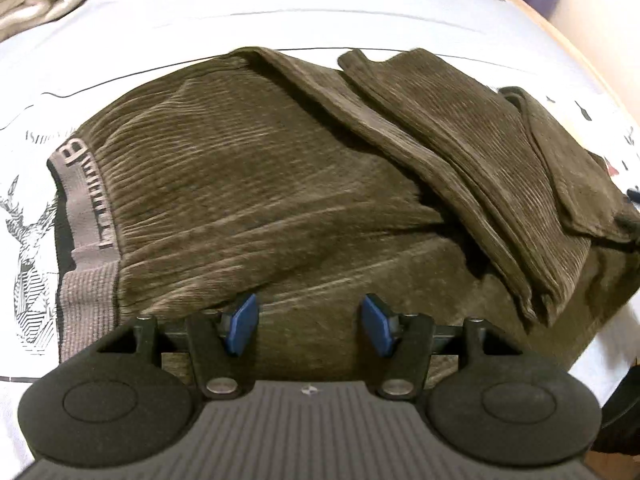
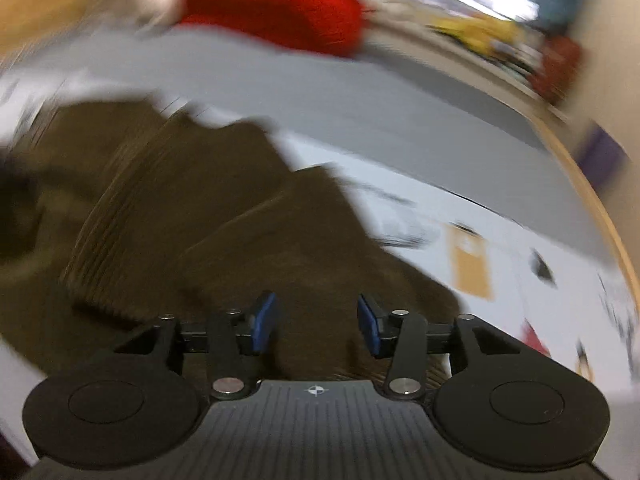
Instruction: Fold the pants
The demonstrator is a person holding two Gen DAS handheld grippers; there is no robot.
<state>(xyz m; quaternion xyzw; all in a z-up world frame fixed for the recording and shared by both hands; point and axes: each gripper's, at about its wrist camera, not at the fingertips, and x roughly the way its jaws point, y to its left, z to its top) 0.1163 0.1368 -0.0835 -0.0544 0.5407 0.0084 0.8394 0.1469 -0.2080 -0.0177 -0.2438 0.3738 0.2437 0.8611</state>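
Both grippers, left [image 1: 308, 326] and right [image 2: 316, 322], hover spread-fingered above one pants [image 1: 280, 184].

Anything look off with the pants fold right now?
Yes. On the brown corduroy pants, the folded-over legs lie diagonally across the seat, fanned apart instead of stacked with edges aligned. Both tools are open, gripping nothing.

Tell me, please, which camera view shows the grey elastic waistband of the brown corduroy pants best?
The left wrist view: the grey elastic waistband of the brown corduroy pants is sharp there, its lettering visible at the left edge. The right wrist view is motion-blurred and shows only brown folds; no waistband can be made out.
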